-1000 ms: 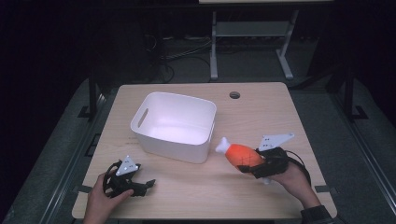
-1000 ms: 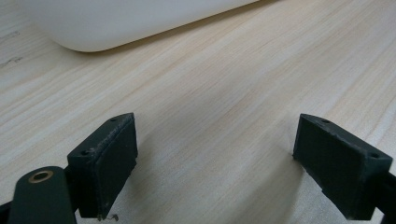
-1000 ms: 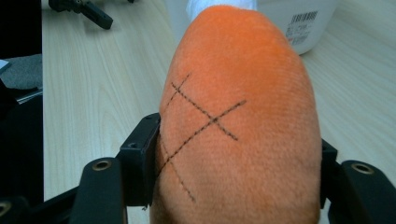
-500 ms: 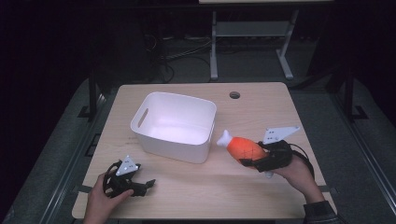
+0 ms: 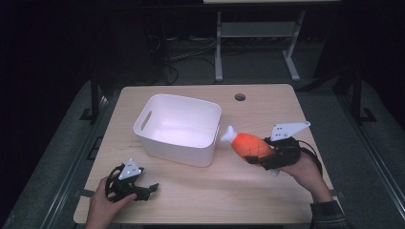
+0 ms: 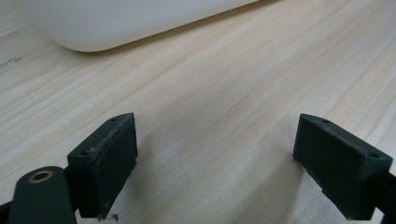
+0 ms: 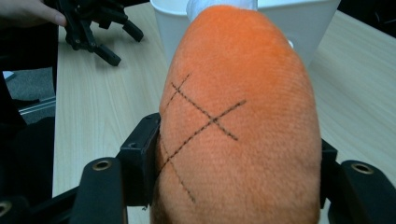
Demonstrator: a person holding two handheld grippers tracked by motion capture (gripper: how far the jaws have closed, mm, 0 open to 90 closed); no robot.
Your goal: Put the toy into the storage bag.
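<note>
An orange plush drumstick (image 5: 250,145) with a white tip hangs above the table, just right of the white bin (image 5: 177,129). My right gripper (image 5: 267,155) is shut on its fat end; in the right gripper view the black jaws press both sides of the orange plush (image 7: 233,126), which has stitched cross lines. The white tip points toward the bin's near right corner. My left gripper (image 5: 148,189) rests on the table at the front left, held by a hand, its jaws wide apart with bare wood between the fingers (image 6: 105,158).
The wooden table (image 5: 248,195) has a round cable hole (image 5: 239,97) at the back right. The bin's curved wall (image 6: 121,23) lies ahead of the left gripper. A metal stand (image 5: 258,43) and cables sit on the dark floor behind.
My right gripper has lifted the drumstick off the table and carried it slightly up and right. The left gripper has stayed still.
</note>
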